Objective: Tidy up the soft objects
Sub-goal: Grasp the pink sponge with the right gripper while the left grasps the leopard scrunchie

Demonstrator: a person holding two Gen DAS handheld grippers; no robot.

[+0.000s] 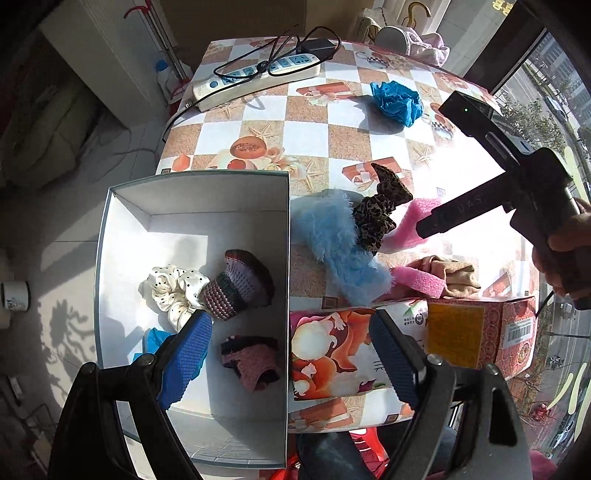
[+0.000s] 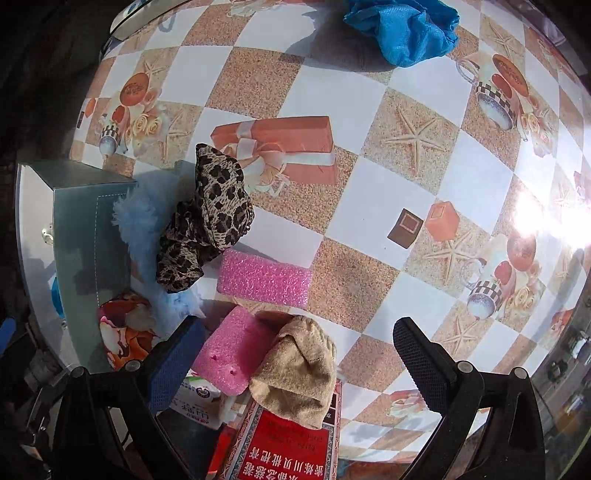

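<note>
Right gripper (image 2: 299, 354) wide open, empty, above tan cloth (image 2: 295, 373); cloth long axis near-far, between fingers; left gripper (image 1: 288, 354) open, farther

**Count of soft things, in the box and on the table**

The white box (image 1: 125, 206) holds four: one polka-dot scrunchie (image 1: 173, 291), two knitted pieces (image 1: 240, 284), one blue item (image 1: 155, 341). On the table lie two pink foam blocks (image 2: 264, 277), one leopard scrunchie (image 2: 210, 218), one fluffy blue band (image 1: 332, 243), one tan cloth (image 2: 299, 373), one blue crumpled cover (image 2: 406, 26).
</note>
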